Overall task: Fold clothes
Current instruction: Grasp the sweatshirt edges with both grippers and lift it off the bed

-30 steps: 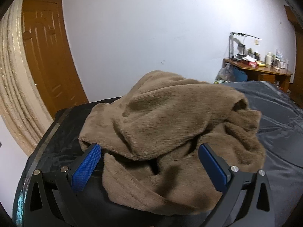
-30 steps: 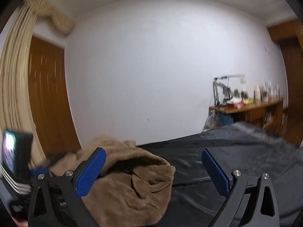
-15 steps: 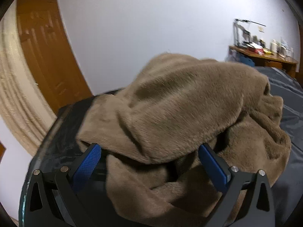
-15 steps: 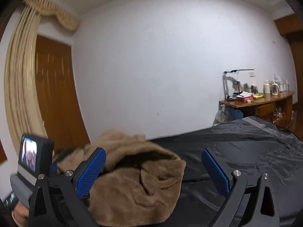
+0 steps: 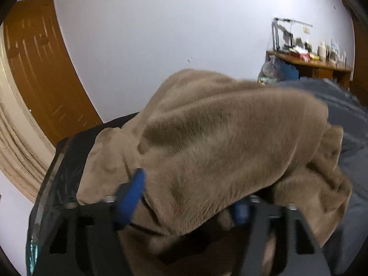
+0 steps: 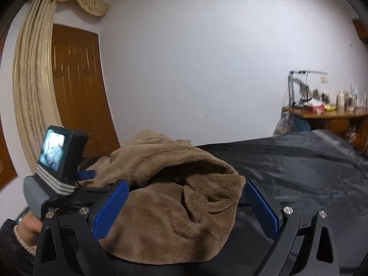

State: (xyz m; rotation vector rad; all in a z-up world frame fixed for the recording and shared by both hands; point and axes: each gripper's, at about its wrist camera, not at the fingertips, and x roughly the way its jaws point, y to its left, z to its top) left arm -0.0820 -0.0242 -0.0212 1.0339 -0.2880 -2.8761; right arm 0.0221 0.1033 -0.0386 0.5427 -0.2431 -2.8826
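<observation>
Right wrist view gives you the dark bedspread [image 6: 299,172] stretching ahead and to the right of your right claw [image 6: 186,207], whose blue pads stand wide apart. The brown fleece garment [image 6: 172,195] lies crumpled on that spread, its near fold bulging into the gap between the pads, closer to the left one. Left of it your left claw [image 6: 85,174] reaches in, a small camera screen [image 6: 53,151] on its back. In the left wrist view the fleece [image 5: 218,142] drapes between the blurred blue fingers [image 5: 131,197]; you cannot tell whether they pinch it.
</observation>
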